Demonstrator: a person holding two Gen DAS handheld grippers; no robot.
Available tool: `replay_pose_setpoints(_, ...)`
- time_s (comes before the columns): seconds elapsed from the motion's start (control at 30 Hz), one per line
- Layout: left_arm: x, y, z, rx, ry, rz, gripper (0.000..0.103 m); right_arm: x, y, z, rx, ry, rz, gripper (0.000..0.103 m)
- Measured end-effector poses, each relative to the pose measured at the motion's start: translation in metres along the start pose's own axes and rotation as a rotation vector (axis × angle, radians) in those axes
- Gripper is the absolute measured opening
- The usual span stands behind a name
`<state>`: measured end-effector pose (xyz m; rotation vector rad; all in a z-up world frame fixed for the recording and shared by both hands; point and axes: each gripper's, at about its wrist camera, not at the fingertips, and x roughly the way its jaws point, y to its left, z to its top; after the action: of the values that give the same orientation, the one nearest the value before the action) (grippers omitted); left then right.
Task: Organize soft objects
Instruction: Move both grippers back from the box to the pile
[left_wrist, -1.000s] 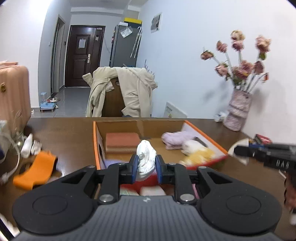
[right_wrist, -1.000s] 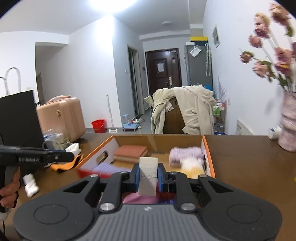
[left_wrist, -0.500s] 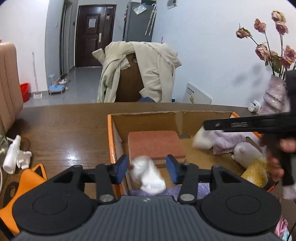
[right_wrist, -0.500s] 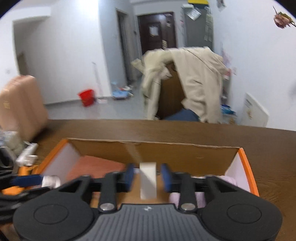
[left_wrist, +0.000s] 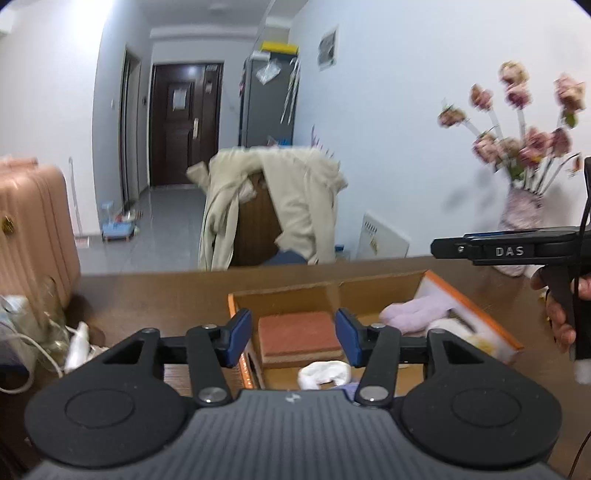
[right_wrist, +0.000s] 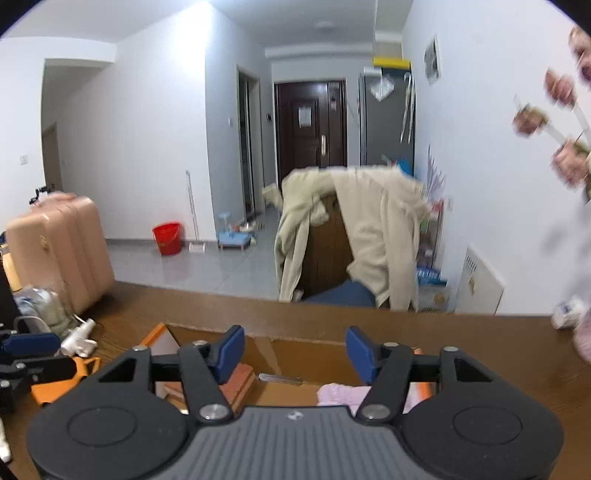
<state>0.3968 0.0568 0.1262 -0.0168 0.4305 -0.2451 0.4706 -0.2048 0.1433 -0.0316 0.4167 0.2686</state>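
Note:
An orange-edged cardboard box (left_wrist: 476, 306) sits on the brown table. In it lie a red-brown folded cloth (left_wrist: 301, 334), a lilac fuzzy item (left_wrist: 417, 314), a white-and-yellow soft item (left_wrist: 461, 330) and a white rolled cloth (left_wrist: 325, 373). My left gripper (left_wrist: 293, 334) is open and empty above the box, the white cloth just below its jaws. My right gripper (right_wrist: 295, 349) is open and empty over the box (right_wrist: 159, 332); the red-brown cloth (right_wrist: 240, 380) and a pink-lilac item (right_wrist: 341, 393) show under it. The right gripper also appears side-on in the left wrist view (left_wrist: 517, 249).
On the table's left lie an orange item (right_wrist: 79, 373), a white plug and cable (left_wrist: 79, 341) and clear bags. A vase of pink flowers (left_wrist: 524, 214) stands at the back right. A chair draped with a beige coat (left_wrist: 273, 214) stands behind the table, a pink suitcase (left_wrist: 33, 236) at left.
Both grippers opened. The left let go of the white rolled cloth, which now lies in the box. The right let go of its white folded piece and both grippers rose and tilted up.

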Motion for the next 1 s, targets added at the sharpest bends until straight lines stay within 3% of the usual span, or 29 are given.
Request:
replay_pose_setpoints(0.27, -0.112, -0.036, -0.007, 0.044, -0.146, 0.038, 0.059, -0.142, 0.003, -0.007, -0.105, -0.150, -0.023, 0.078)
replay_pose_setpoints(0.4, -0.162, -0.054, -0.035, 0.049, -0.198, 0.050, 0.074, -0.213, 0.009, -0.047, -0.175, -0.210, -0.018, 0.087)
replay_pose_setpoints(0.57, -0.218, -0.076, -0.088, 0.083, -0.216, 0.029, 0.090, -0.279, 0.010, -0.108, -0.128, -0.236, 0.021, 0.090)
replay_pose_setpoints(0.73, -0.260, -0.084, -0.136, 0.037, -0.205, 0.025, 0.099, -0.327, 0.028, -0.164, -0.154, -0.276, -0.006, 0.094)
replay_pose_setpoints(0.83, -0.271, -0.086, -0.165, 0.023, -0.180, 0.034, 0.102, -0.348, 0.037, -0.196, -0.095, -0.284, -0.040, 0.094)
replay_pose_setpoints(1.0, -0.268, -0.076, -0.185, -0.011, -0.099, 0.041, 0.102, -0.356, 0.039, -0.237, -0.002, -0.216, -0.050, 0.094)
